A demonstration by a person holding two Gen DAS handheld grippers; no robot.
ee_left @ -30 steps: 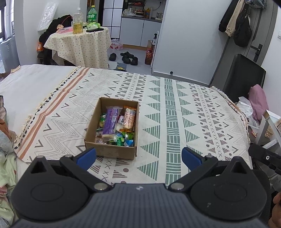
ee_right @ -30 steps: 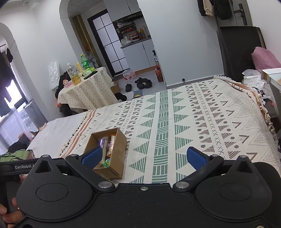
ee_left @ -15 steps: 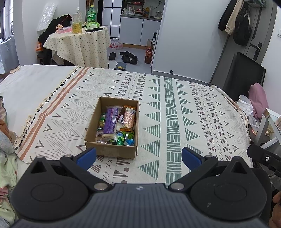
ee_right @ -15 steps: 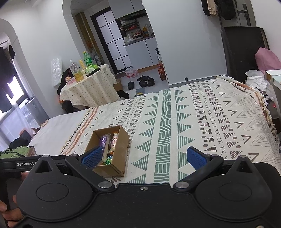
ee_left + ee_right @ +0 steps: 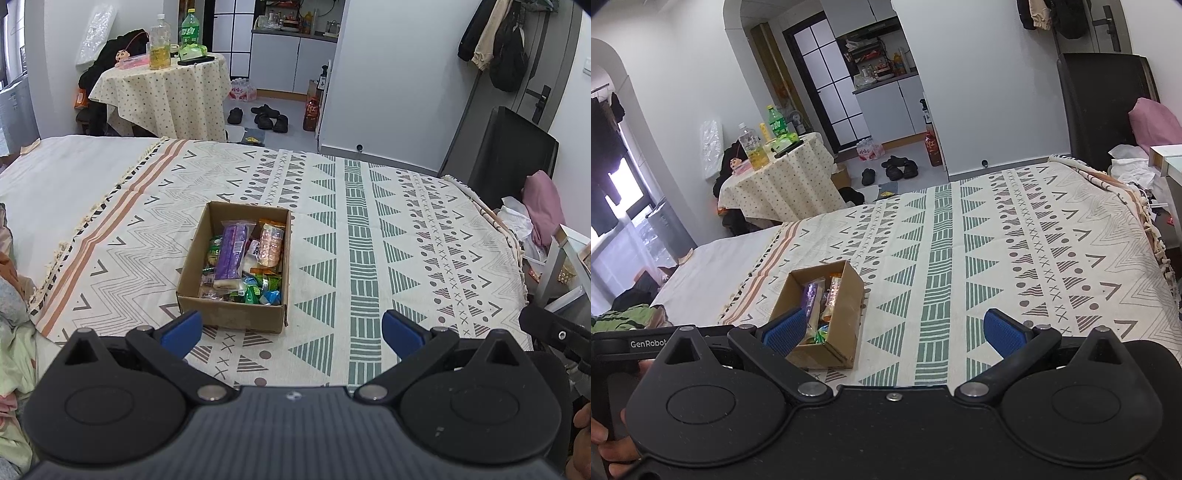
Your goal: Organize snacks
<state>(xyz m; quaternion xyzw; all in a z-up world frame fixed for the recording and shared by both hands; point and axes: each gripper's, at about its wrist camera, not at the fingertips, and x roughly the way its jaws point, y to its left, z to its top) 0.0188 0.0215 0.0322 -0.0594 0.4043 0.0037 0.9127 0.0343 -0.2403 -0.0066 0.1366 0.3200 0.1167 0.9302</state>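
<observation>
Compared with a second back, almost nothing has moved. The right view has drifted slightly, so the box sits a touch nearer and more central in it; the left view is as it was. I read that as no snack touched yet, task at its very start or already packed, can't say which.

Largest first. One bed with a cream throw printed with green and grey geometric bands [image 5: 369, 229], and the open brown cardboard box [image 5: 236, 266] rests on it, left of the throw's widest green band. One box only. Beyond the box, past the far edge of the bed, stands one round table under a dotted cloth [image 5: 162, 96] with three bottles on it.

Inside the box: one long purple wrapped bar [image 5: 231, 254] along the left half, one orange-pink clear packet [image 5: 271, 245] right of it, and a heap of small green and blue wrapped sweets [image 5: 258, 290] at the near end. Too jumbled to count the sweets. No snacks lie loose on the throw that I can see.

Left gripper [image 5: 291, 330] hovers just short of the box's near wall, blue pads wide apart, holding nothing. Right gripper [image 5: 894, 332] is off to the box's right, its left pad overlapping the box in view, fingers also spread, nothing held.
</observation>
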